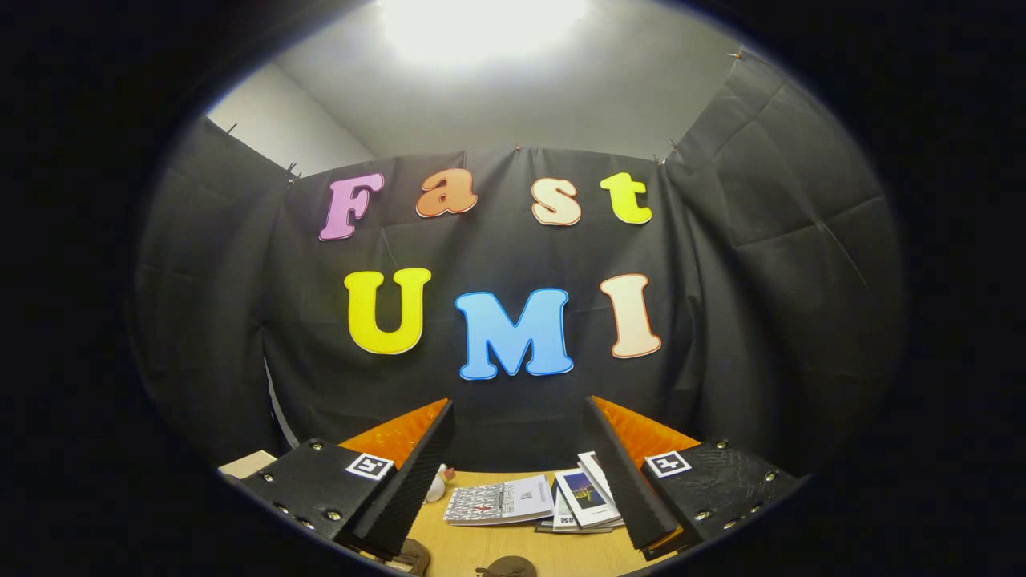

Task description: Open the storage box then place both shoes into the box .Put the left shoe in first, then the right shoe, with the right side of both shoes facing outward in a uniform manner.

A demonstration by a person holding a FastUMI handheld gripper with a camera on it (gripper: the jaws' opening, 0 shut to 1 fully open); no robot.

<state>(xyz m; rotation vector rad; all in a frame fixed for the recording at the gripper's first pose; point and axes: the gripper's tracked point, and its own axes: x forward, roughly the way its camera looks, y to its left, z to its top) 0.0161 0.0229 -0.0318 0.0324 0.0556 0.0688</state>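
My gripper [517, 473] is held high and points at the booth's back wall, with its two fingers wide apart and nothing between them. Below the fingers, on the wooden table [481, 545], two brown rounded shapes poke into view: one [413, 554] under the left finger and one [506, 567] between the fingers. They look like parts of shoes, but too little shows to be sure.
Several booklets and magazines [529, 501] lie on the table against the back wall, between the fingers. A small white figure [437, 485] stands beside the left finger. A pale box corner [248, 463] shows past the left finger.
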